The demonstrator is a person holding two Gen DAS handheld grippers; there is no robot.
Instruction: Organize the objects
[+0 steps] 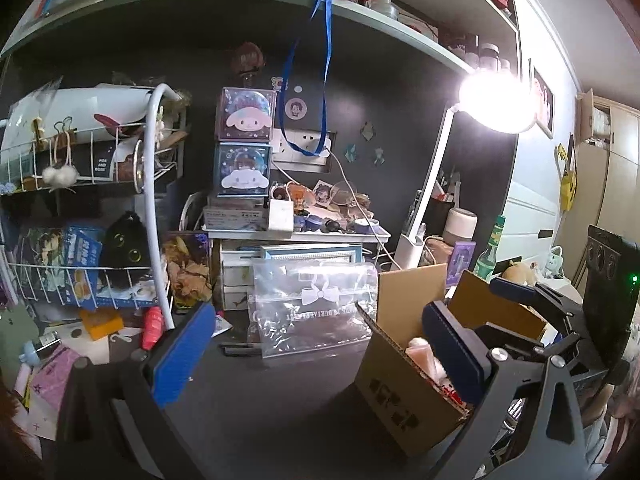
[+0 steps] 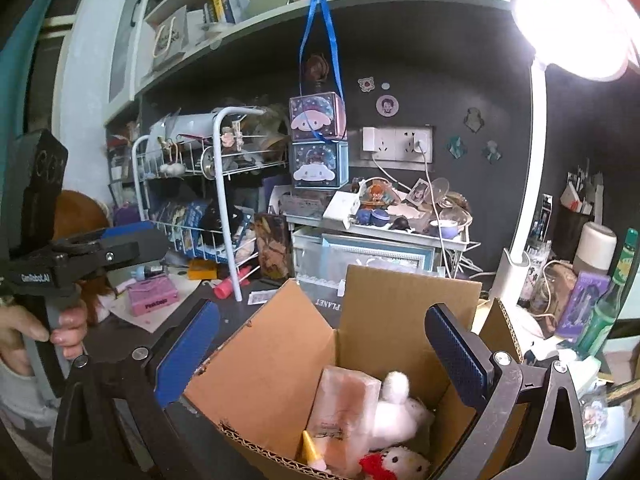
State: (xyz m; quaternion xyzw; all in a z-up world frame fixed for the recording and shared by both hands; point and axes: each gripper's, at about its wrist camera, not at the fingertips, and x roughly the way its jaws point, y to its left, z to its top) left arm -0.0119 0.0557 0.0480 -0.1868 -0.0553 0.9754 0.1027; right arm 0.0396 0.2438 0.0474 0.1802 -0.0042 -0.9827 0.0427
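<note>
An open cardboard box [image 2: 276,364] stands on the dark desk; it also shows at the right of the left wrist view [image 1: 404,392]. Inside lie a pink clear packet [image 2: 344,404], a white plush toy [image 2: 396,412] and a red-and-white plush [image 2: 394,464]. My right gripper [image 2: 320,352] is open and empty, just above the box opening. My left gripper [image 1: 316,356] is open and empty over the desk, left of the box; its right finger [image 1: 452,352] is at the box's edge. The left gripper also shows at the left of the right wrist view [image 2: 120,240].
A clear zip bag [image 1: 312,312] leans behind the bare desk patch. A white wire rack [image 1: 152,200] full of items stands left, with a red tube [image 1: 153,326] and papers below. A lit desk lamp [image 1: 496,100], bottles [image 2: 608,304] and a crowded small shelf [image 2: 380,232] stand behind.
</note>
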